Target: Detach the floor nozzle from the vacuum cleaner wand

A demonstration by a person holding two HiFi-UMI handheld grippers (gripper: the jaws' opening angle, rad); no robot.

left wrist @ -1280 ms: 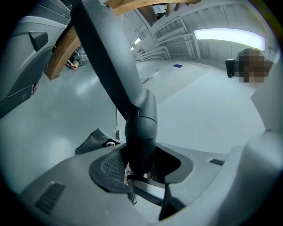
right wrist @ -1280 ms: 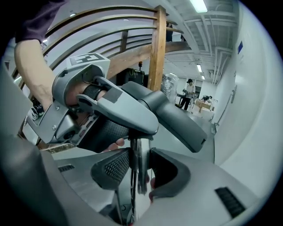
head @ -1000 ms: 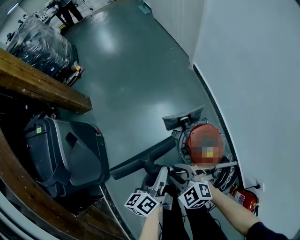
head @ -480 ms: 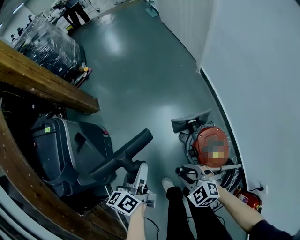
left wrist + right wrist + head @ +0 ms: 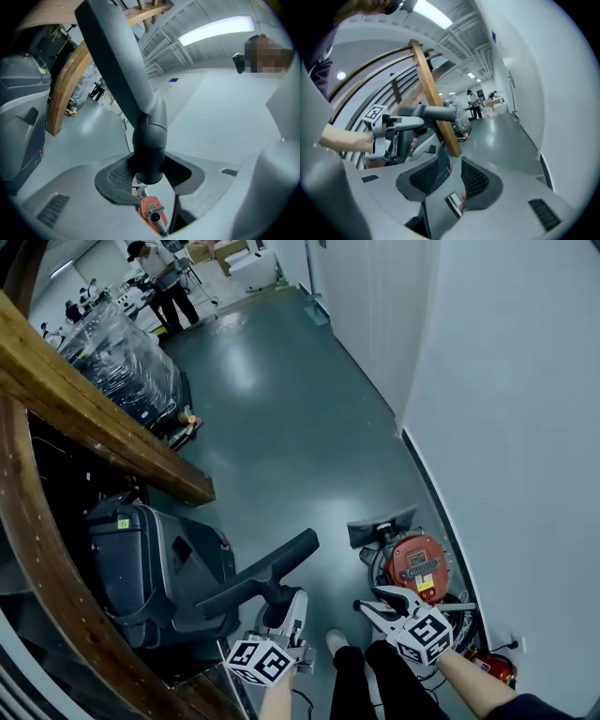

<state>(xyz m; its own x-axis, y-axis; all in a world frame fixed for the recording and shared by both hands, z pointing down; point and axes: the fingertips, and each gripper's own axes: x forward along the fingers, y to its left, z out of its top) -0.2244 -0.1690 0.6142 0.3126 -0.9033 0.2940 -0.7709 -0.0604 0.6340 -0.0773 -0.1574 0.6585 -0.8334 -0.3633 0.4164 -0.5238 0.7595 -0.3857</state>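
The dark grey floor nozzle [image 5: 267, 573] hangs in the air, and my left gripper [image 5: 279, 596] is shut on its round neck [image 5: 150, 150]. Its long bar slants up to the left in the left gripper view. The nozzle is apart from the silver wand [image 5: 457, 607], a gap of floor between them. My right gripper [image 5: 375, 601] is shut on the wand's end [image 5: 453, 205], which lies between its ribbed pads. The red vacuum canister [image 5: 419, 566] sits on the floor by the wall, under the right gripper. The right gripper view shows the left gripper [image 5: 393, 126] carrying the nozzle [image 5: 433, 112].
A grey wheeled machine [image 5: 155, 563] stands at the left under a wooden beam [image 5: 103, 432]. A white wall [image 5: 506, 427] runs along the right. A red fire extinguisher [image 5: 492, 664] lies near the hose. A wrapped pallet [image 5: 127, 367] and people [image 5: 164, 277] are far back.
The nozzle has come away from the wand and swung left and up with my left gripper. My right gripper has risen and rolled with the wand. The view has tilted up.
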